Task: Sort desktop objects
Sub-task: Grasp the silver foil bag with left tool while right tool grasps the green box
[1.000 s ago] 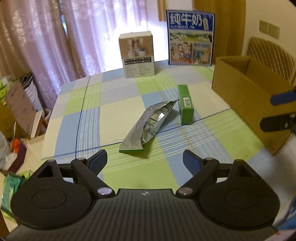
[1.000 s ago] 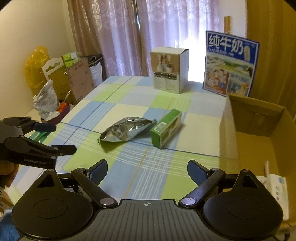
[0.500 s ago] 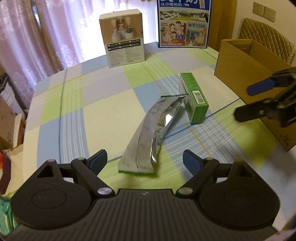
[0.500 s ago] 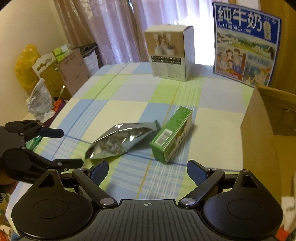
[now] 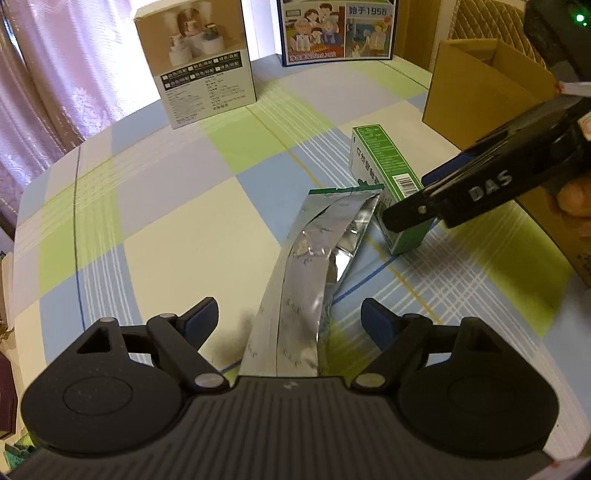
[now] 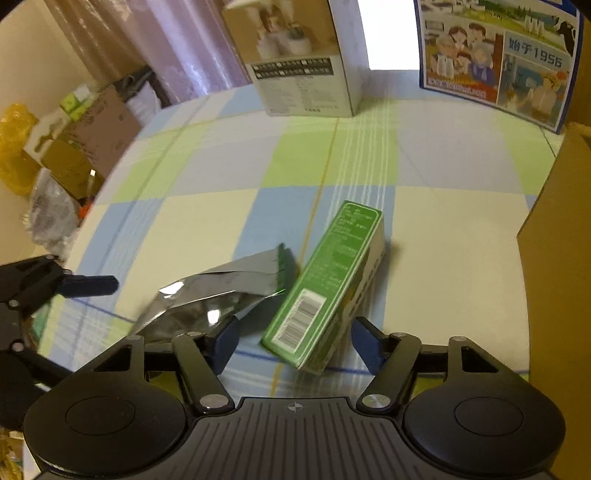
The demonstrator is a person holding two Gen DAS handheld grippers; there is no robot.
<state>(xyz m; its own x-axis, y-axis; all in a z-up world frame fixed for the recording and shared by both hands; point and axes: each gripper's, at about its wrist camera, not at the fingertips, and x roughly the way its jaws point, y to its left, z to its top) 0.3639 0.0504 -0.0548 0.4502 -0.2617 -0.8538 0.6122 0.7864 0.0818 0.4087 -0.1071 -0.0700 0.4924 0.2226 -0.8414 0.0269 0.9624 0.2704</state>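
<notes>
Blue-padded right gripper [image 6: 291, 341] wide open, straddling near end of green rectangular carton [image 6: 325, 284] on checked desk [image 6: 207, 221]; left gripper [image 5: 288, 317] open over crinkled silver foil pouch [image 5: 314, 266]. Risk: pouch touches carton, closing pad may snag foil.

A lived-in room at home, set up around a dining table.
A checked tablecloth [image 5: 177, 206] covers the table, sheer pink curtains [image 5: 48, 74] hang behind it, a padded chair [image 5: 495, 26] stands near a carton [image 5: 476, 88], and bags and boxes [image 6: 74, 147] pile up alongside.
</notes>
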